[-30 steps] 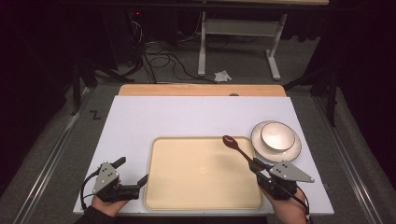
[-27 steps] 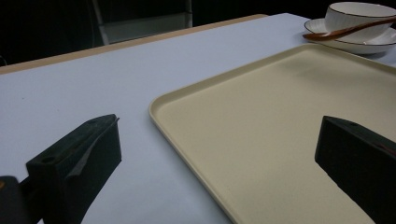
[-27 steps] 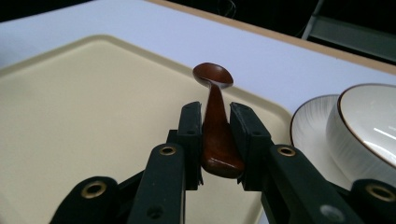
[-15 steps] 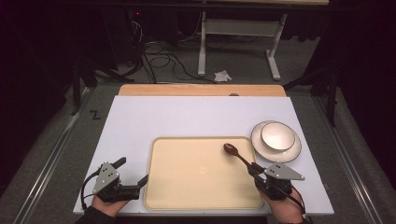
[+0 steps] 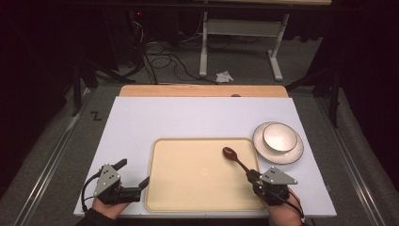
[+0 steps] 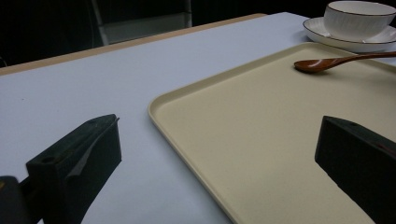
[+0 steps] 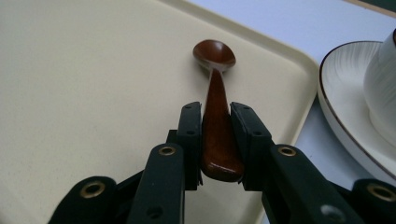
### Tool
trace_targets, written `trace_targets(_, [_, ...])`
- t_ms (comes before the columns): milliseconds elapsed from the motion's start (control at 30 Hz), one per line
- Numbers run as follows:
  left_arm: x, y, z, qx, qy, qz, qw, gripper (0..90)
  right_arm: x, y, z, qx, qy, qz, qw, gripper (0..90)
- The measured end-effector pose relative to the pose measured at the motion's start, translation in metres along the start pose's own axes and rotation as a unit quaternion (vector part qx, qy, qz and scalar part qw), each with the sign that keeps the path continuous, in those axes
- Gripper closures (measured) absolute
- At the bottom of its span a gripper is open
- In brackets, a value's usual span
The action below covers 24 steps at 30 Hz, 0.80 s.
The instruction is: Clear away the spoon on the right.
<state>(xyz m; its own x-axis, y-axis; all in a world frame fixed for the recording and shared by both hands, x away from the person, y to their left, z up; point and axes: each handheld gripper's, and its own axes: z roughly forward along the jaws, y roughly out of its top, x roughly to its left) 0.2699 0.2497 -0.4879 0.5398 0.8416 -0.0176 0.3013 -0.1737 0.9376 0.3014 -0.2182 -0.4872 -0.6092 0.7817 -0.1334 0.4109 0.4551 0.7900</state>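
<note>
Here the right gripper (image 7: 216,140) is clamped on the handle end of a brown wooden spoon (image 7: 217,98), both jaws pressing its sides, with the bowl of the spoon pointing away over the far right part of the cream tray (image 5: 188,188). In the left gripper view the spoon's bowl sits very low over the tray, and I cannot tell whether it touches. The step in hand looks like laying the spoon down on the tray. To do it well, lower the handle until the whole spoon lies flat, then part the jaws slowly so that the handle does not flick or roll. Keep the bowl inside the tray's raised rim and away from the right edge, since the saucer (image 5: 263,150) with the white bowl (image 5: 279,137) on it stands just beside that edge on the white bench (image 5: 188,117). Draw the gripper back toward the near side along the handle's line, not sideways. The left gripper (image 5: 134,175) rests at the tray's near left corner, its jaws wide apart and holding nothing; it can stay there.
</note>
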Motion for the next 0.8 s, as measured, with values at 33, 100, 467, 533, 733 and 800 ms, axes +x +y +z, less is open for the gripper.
trace_targets(33, [0.000,0.000,0.000,0.000,0.000,0.000,1.0000,0.9,0.001,-0.001,0.001,0.002,-0.002,-0.002,1.0000,76.5])
trace_targets(100, [0.000,0.000,0.000,0.000,0.000,0.000,1.0000,0.9,0.002,-0.002,0.003,0.011,-0.004,-0.003,0.9999,76.4])
trace_targets(467, [0.001,0.000,0.000,0.000,0.000,-0.003,1.0000,1.0,-0.010,-0.003,-0.002,-0.014,0.020,0.038,0.9990,62.5])
trace_targets(533, [0.001,-0.001,0.001,0.000,0.000,-0.002,1.0000,1.0,-0.013,-0.005,-0.002,-0.009,0.018,0.040,0.9990,71.0])
trace_targets(733, [-0.001,0.000,0.000,0.000,0.000,0.000,1.0000,1.0,-0.023,-0.009,0.006,0.028,0.006,0.036,0.9990,90.0])
trace_targets(800, [-0.001,0.000,0.000,0.000,-0.001,-0.001,1.0000,1.0,-0.024,-0.011,0.010,0.047,0.006,0.035,0.9982,90.0])
